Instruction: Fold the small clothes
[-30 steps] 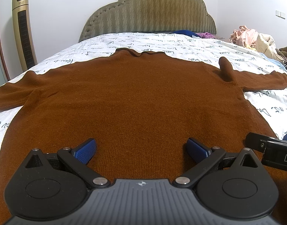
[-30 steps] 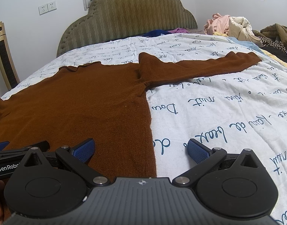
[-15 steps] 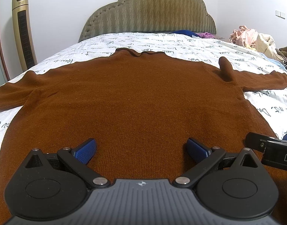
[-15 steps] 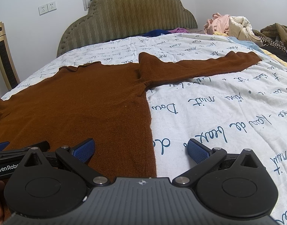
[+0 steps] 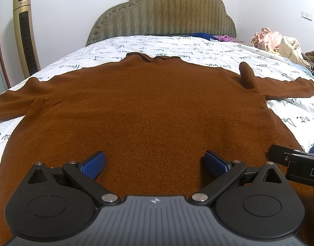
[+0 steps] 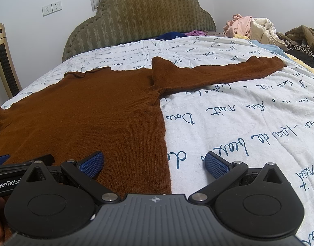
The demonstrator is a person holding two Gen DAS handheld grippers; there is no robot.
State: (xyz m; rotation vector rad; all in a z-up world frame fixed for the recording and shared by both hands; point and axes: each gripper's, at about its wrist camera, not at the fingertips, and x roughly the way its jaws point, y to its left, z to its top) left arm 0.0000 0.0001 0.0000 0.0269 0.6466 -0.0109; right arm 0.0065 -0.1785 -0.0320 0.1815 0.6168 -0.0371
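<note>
A brown knit sweater (image 5: 152,106) lies flat on the bed, collar toward the headboard and both sleeves spread out to the sides. My left gripper (image 5: 155,163) hovers open over the sweater's lower middle, nothing between its blue pads. My right gripper (image 6: 155,164) is open too, straddling the sweater's (image 6: 91,110) right side edge near the hem, its left pad over the knit and its right pad over the bedsheet. The right sleeve (image 6: 228,71) stretches away to the right with a small fold at the shoulder. Each gripper's tip shows at the edge of the other's view.
The bed carries a white sheet with blue script (image 6: 239,123) and a padded olive headboard (image 5: 163,14). A heap of clothes (image 6: 253,28) lies at the far right of the bed. A gold tower fan (image 5: 25,32) stands at the left wall.
</note>
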